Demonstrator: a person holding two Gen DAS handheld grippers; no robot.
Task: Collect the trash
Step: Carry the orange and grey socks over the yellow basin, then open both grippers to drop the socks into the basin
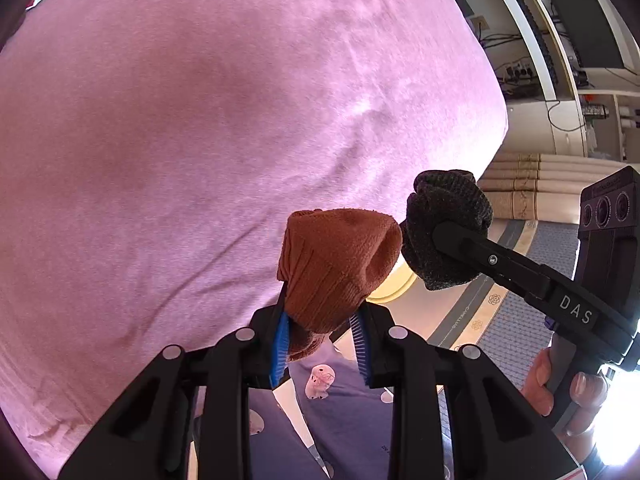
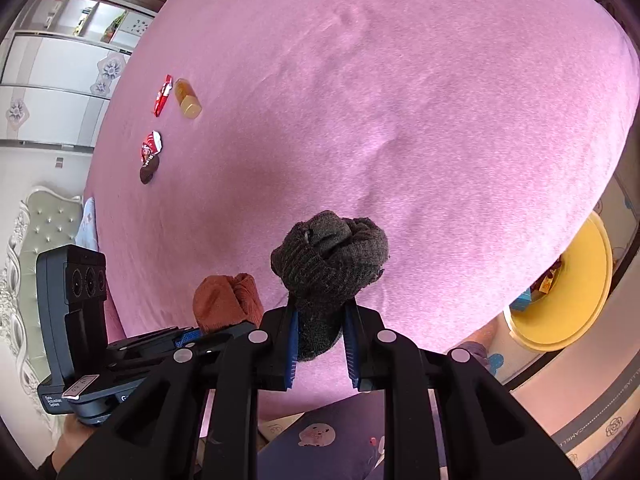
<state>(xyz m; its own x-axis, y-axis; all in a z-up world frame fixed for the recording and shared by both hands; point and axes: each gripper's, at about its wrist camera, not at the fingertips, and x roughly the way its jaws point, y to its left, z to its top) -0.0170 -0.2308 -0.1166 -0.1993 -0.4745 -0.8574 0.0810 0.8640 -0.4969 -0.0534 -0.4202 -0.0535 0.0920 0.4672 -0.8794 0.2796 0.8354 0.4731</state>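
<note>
My left gripper [image 1: 320, 344] pinches a brown sock [image 1: 340, 264]; my right gripper [image 2: 320, 344] pinches a grey sock [image 2: 330, 256], both lifted clear of the bed [image 2: 400, 100] for carrying.

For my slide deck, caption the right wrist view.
Right hand-held gripper holding a rolled dark grey knitted sock above the pink bedspread.

Spreading wide under both cameras: a bed [image 2: 400, 100] covered in pink cloth, faintly creased. Lying directly on it near the left edge in the right wrist view — a red wrapper [image 2: 162, 95], just beside it a small amber bottle [image 2: 187, 98] on its side, and, nearer along the same edge, a crumpled red-and-white wrapper [image 2: 151, 146] touching a dark brown round piece [image 2: 149, 171].
</note>
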